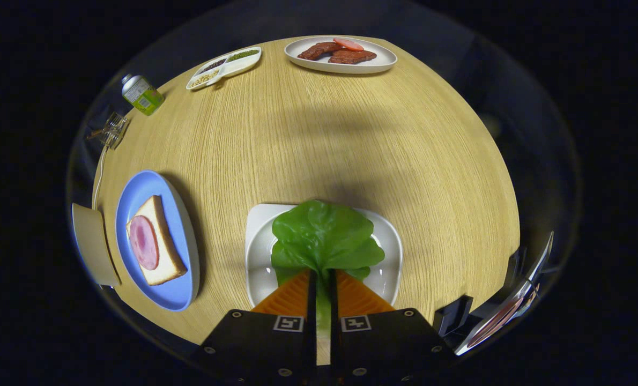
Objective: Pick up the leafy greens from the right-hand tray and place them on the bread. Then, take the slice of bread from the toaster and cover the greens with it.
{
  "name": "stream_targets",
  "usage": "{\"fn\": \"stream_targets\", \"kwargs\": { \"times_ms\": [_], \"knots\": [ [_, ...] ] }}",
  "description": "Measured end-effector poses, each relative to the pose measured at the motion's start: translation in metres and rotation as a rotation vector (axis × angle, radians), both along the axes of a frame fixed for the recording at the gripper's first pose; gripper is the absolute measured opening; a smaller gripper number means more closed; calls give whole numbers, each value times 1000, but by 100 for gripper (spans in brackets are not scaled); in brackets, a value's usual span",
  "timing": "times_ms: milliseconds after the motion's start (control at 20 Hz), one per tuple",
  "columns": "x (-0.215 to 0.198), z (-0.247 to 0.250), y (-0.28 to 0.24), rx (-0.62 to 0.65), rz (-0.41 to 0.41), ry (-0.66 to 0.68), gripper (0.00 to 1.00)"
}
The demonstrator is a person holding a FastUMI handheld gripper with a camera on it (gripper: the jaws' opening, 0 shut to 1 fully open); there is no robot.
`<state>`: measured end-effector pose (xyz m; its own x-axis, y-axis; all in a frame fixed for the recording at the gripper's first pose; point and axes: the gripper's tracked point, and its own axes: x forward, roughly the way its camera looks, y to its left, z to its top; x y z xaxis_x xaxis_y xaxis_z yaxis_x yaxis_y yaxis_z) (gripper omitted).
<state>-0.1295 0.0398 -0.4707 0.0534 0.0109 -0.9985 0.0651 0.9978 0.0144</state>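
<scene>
Tongs [322,276] are nearly closed from where I'm sitting, both fingers pinching the stem end of the greens [321,236] with just a thin slit left between them. So yeah, I've got hold of the leaf.

The greens are one broad, glossy leaf, bright green, with a wavy edge, fanning out just ahead of the fingertips at lower center of the frame. It sits over the white tray [257,252], and I honestly can't tell if it's lifted or resting on it. The leaf's lower part is hidden behind the fingers.

Off at lower left is the blue plate [153,187] with the bread [161,236] on it, a pink round of ham [143,242] on top. Just left of that plate there's a beige thing [91,244], cut off, can't make it out.

Top of the frame: a white plate [375,63] with brownish meat slices [340,52], and a divided dish [225,67] with small stuff I can't identify. Upper left has a green can [142,95] and something clear [112,128] beside it at the table [351,139] edge.

Lower right is a jumble, too warped to read.
</scene>
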Motion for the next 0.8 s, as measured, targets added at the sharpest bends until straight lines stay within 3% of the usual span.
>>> {"fn": "stream_targets", "kwargs": {
  "times_ms": [250,600,800],
  "knots": [
    [-2,8,1,11,6,23,3],
    [0,37,17,58,-34,-45,3],
    [13,64,34,77,0,-108,3]
  ]
}}
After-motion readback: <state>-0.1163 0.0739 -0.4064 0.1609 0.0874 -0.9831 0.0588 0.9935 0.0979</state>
